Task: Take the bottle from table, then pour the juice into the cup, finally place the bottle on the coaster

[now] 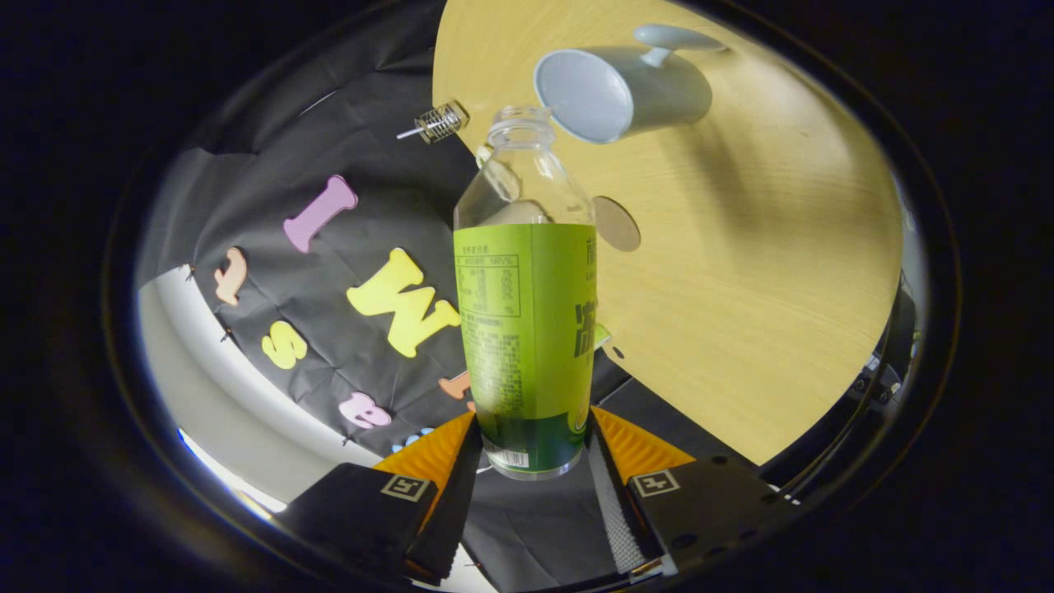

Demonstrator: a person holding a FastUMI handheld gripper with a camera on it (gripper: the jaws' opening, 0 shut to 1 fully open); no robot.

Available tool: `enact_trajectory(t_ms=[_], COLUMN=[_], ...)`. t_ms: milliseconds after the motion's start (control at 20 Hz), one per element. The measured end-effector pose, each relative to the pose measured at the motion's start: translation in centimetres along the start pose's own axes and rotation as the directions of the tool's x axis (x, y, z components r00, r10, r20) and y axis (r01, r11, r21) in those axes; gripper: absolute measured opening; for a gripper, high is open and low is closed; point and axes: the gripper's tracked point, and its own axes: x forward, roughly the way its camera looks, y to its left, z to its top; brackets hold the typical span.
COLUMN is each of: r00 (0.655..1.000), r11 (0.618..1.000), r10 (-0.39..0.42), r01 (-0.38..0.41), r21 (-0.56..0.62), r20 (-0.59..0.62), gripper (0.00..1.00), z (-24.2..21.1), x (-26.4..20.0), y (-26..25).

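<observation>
between the clamped fingers of the gripper [531, 441], the bottle [527, 329], mouth beside the cup [617, 91]

My gripper [531, 449] sits at the bottom centre of the frame, rolled over so that the scene ahead of it looks tipped on its side. My two fingers [449, 461] stand close together, one on each side of the base of the bottle [527, 329], both pressing against it. The bottle runs up from between my fingers toward the top centre of the frame.

Hand-held gripper [531, 436] with two wedge-shaped ribbed fingers, dark angular housings, a square fiducial marker on each
</observation>
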Motion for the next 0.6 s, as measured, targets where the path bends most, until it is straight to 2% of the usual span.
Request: enact_trajectory(t_ms=[350, 600], r00=[1.0, 1.0], r11=[0.999, 0.999], r10=[0.03, 0.024], r01=[-0.03, -0.024], r21=[0.039, 0.021], r20=[0.008, 0.011], gripper=[0.74, 0.74], z=[-0.13, -0.38], x=[-0.07, -0.22], y=[0.8, 0.9])
